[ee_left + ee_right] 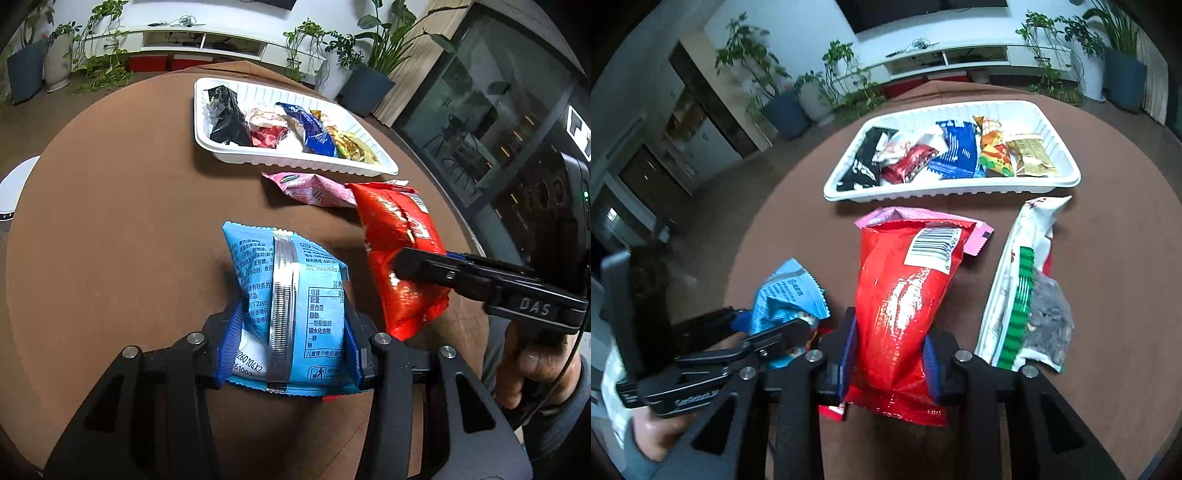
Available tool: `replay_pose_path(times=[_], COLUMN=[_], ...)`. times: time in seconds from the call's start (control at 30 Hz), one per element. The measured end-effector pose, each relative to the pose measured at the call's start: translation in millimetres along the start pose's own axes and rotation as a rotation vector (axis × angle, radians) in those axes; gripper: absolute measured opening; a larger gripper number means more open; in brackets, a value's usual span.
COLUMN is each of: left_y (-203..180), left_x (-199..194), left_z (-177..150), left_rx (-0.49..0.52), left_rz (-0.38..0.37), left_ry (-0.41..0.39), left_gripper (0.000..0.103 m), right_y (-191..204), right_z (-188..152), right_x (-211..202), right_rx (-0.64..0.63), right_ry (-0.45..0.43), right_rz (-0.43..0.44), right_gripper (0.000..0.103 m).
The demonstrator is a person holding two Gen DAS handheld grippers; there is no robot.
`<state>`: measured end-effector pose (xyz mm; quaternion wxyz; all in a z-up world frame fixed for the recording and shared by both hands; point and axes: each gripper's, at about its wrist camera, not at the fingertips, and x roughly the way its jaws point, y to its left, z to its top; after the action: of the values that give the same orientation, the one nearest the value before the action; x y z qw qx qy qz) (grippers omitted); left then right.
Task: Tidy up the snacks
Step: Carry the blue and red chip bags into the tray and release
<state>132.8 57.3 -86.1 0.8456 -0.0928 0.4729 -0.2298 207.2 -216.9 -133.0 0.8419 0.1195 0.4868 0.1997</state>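
Big round brown table (1108, 258) in a plant-filled room, white tray (1067, 181) of small snacks at the far side. Nearer, a pink packet (314, 190) lies half under the red bag (905, 295), which the right gripper (890, 354) has clamped. White seed bag (1023, 280) lies beside it. Left gripper (291, 347) is clamped on the blue bag (291, 295).
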Motion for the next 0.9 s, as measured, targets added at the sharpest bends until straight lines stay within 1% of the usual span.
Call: replay_pose_path(times=[0.23,0.4,0.5,0.67,0.8,0.9], left_y=[-7.2,-3.4,2.0,13.9,21.9,19.9], left_x=[-12.0,-21.6,-28.5,-48.4,-60.1,-64.9], left_z=[-0.4,7.3,15.8,44.4,82.1,115.1], left_rx=[-0.018,-0.043,-0.058,-0.068,-0.057,-0.031], left_rz=[-0.03,-0.041,-0.033,0.002,0.038,0.057], left_ry=[-0.024,-0.05,-0.068,-0.122,-0.167,-0.193], left_gripper=[0.044,0.044,0.044,0.044,0.044,0.044], right_y=[-20.7,-49.0,-72.1,-125.6,-155.5,-164.0], right_z=[-9.9,-10.5,-3.8,18.5,45.5,73.7], right_x=[-35.7,-66.0,-87.3,-121.4,-143.8,-154.4], right_rx=[0.088,0.164,0.201,0.28,0.307,0.297], right_ry=[-0.047,-0.104,-0.16,-0.256,-0.322,-0.37], right_rz=[0.115,0.159,0.14,0.061,-0.003,-0.024], right_gripper=[0.034,0.034,0.034,0.034,0.034,0.034])
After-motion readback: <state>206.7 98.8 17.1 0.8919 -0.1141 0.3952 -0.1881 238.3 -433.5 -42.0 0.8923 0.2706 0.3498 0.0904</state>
